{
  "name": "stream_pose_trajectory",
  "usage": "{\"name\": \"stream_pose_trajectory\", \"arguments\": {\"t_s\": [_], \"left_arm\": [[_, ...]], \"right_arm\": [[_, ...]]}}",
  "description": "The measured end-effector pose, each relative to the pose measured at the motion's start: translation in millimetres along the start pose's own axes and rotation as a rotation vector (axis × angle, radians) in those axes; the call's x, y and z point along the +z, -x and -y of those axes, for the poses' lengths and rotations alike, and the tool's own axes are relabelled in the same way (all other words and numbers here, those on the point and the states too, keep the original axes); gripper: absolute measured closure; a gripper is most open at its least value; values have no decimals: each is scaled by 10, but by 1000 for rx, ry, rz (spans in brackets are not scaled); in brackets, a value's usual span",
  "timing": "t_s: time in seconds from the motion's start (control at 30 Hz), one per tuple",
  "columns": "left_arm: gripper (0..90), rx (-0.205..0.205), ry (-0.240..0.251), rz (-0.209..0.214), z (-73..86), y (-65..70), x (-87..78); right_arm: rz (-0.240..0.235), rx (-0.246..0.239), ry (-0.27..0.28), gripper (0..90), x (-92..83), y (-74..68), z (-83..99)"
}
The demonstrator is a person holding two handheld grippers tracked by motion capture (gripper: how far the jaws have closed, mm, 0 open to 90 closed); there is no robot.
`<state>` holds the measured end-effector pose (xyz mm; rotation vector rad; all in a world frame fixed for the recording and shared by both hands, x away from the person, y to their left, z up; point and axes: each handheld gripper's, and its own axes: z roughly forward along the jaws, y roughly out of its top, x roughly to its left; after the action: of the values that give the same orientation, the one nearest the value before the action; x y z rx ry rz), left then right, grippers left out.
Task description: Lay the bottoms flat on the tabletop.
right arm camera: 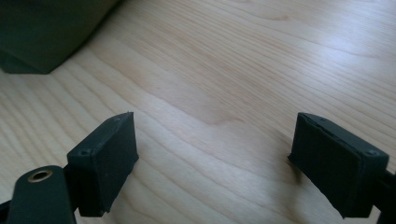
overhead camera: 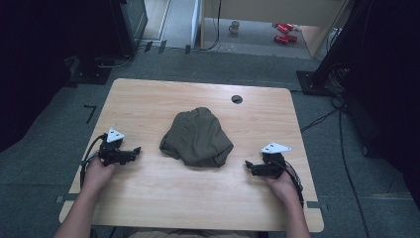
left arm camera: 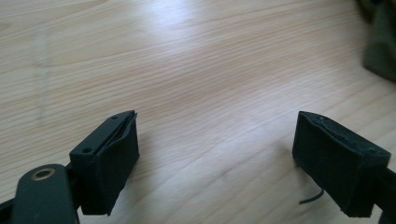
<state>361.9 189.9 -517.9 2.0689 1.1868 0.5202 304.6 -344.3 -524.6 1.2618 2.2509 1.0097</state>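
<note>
The left gripper (overhead camera: 134, 150) rests low over the table (overhead camera: 148, 99), held in the person's left hand (overhead camera: 96, 173), with its jaws spread wide and nothing between them. In the left gripper view its two black pads (left arm camera: 116, 158) stand far apart over bare wood, and a dark edge of the cloth (left arm camera: 380, 46) shows at the upper right corner of that view, well apart from the pads. A thin dark strand lies on the wood by the right-hand pad (too small to tell what it is).

The right gripper (overhead camera: 249, 165) is released too, jaws wide and holding nothing, carried in the person's right hand (overhead camera: 282, 186). In the right gripper view its pads (right arm camera: 112, 158) frame bare wood, and the cloth (right arm camera: 42, 32) sits at the upper left corner, apart from them.

The cloth (overhead camera: 196, 137) is a crumpled olive-green heap lying on the table. Taking the cloth as the mark: the left gripper is to its left and a little nearer the person, the right gripper to its right and nearer the person, both pointing in toward it, neither touching it. Beyond the cloth, toward the far edge, is a round cable hole (overhead camera: 236, 99) in the tabletop. Farther beyond the cloth, on the floor past the table, stand a mug (overhead camera: 234, 27) and some red cans (overhead camera: 285, 33).
</note>
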Motion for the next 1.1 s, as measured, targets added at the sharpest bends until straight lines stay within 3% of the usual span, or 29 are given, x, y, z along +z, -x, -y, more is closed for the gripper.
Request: {"name": "stream_pose_trajectory", "arguments": {"t_s": [1.1], "left_arm": [[139,-16,-4,-19,-13,29,12]], "right_arm": [[29,31,-5,116,24,-71,-18]]}}
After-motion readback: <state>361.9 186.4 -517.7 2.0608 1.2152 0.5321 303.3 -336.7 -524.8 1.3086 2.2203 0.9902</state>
